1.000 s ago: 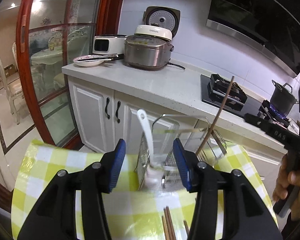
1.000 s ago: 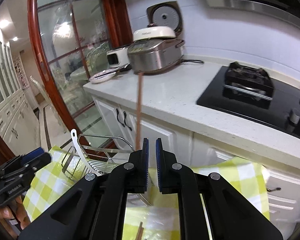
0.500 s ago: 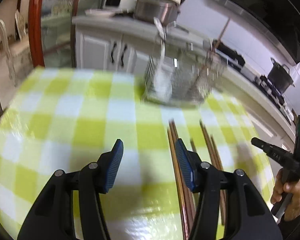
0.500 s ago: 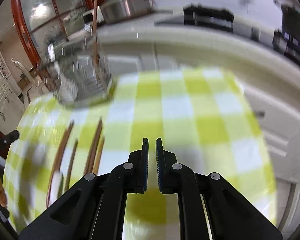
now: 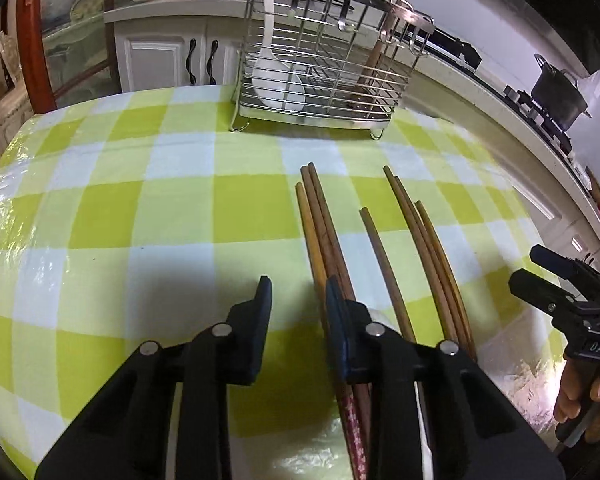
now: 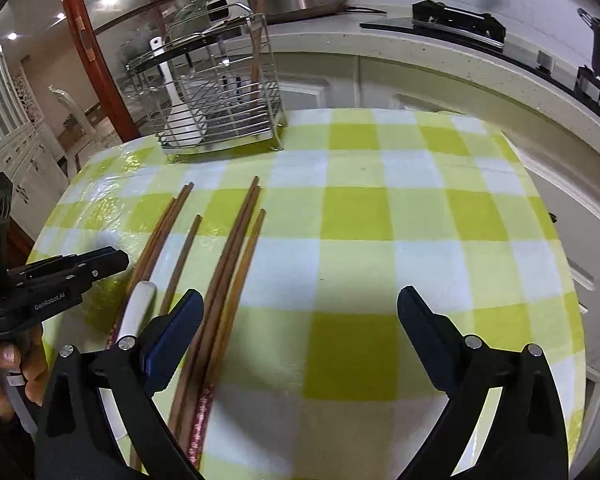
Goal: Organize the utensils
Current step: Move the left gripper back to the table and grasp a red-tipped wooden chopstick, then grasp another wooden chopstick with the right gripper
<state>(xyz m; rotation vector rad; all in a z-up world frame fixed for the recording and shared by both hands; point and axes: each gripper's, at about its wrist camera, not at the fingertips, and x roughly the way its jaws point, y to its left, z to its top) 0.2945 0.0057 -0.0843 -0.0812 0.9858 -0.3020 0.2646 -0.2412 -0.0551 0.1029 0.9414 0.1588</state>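
Both grippers have dropped from the wire rack [image 5: 316, 56] to the loose chopsticks [image 5: 380, 256]: right gripper [image 6: 300, 312] opening empty, left gripper [image 5: 298, 300] closing on nothing yet, so the next pickup looks imminent.

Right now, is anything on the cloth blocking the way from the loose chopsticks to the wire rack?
Nothing visible does. The checked cloth between the chopsticks and the wire rack is bare. The rack already holds a white spoon and one chopstick.
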